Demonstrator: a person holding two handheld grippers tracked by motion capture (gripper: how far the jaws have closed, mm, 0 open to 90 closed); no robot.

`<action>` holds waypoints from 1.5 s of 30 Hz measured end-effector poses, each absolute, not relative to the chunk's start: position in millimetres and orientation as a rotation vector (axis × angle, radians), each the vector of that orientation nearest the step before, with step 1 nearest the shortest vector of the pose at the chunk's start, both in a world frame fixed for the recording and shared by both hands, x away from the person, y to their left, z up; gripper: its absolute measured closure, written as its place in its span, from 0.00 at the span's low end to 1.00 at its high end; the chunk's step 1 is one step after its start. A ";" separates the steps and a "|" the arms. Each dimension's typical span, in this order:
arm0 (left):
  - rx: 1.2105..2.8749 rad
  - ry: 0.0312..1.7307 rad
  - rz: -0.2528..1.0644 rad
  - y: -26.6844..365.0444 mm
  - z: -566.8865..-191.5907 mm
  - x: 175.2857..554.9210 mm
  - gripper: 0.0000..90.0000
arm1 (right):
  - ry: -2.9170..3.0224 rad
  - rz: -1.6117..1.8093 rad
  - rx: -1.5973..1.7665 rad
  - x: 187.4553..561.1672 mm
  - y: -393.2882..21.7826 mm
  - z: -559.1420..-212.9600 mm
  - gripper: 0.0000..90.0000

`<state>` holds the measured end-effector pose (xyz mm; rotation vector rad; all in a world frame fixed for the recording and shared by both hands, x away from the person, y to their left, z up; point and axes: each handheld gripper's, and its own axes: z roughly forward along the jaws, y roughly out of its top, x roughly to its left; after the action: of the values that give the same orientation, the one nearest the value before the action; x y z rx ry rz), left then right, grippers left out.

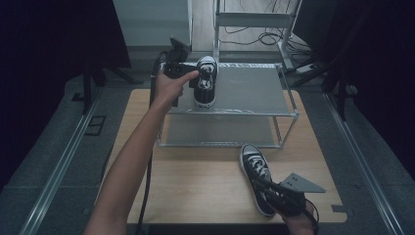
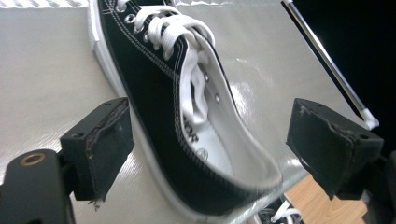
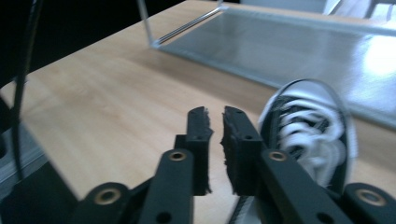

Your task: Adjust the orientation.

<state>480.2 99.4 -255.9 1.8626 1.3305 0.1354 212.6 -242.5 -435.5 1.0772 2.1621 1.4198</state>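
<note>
A black canvas sneaker with white laces [image 1: 205, 83] lies on the top shelf of a metal rack [image 1: 254, 90]. My left gripper [image 1: 192, 76] reaches it from the left. In the left gripper view this sneaker [image 2: 187, 116] lies between the wide-apart jaws of the left gripper [image 2: 212, 144], and neither pad touches it. The matching sneaker [image 1: 255, 171] lies on the wooden table [image 1: 195, 181] in front of the rack. My right gripper [image 1: 266, 188] is at its heel end. In the right gripper view the right gripper [image 3: 215, 126] has its jaws almost together, with the sneaker [image 3: 308, 135] just right of them.
The rack has a lower shelf [image 1: 220, 129] under the top one and stands at the table's far half. A thin corner post [image 2: 327, 65] edges the top shelf. Cables [image 1: 254, 36] lie on the floor behind. Dark curtains flank the table.
</note>
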 end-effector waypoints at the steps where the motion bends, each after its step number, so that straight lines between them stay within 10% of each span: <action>1: 1.861 1.309 0.139 104.2 -256.4 473.5 0.16 | 2.195 1.405 1.071 204.9 -235.8 -438.8 0.96; 35: 1.906 1.078 0.194 153.0 -309.4 378.1 0.20 | 2.158 1.239 1.210 193.3 -288.4 -478.9 1.00; 45: 1.924 1.081 0.168 164.8 -337.1 369.1 0.20 | 2.126 1.414 1.114 199.4 -286.0 -439.6 0.44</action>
<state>369.1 164.8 -337.1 1.9244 1.0813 0.1678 199.4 -286.0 -439.6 1.1136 2.1261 1.4144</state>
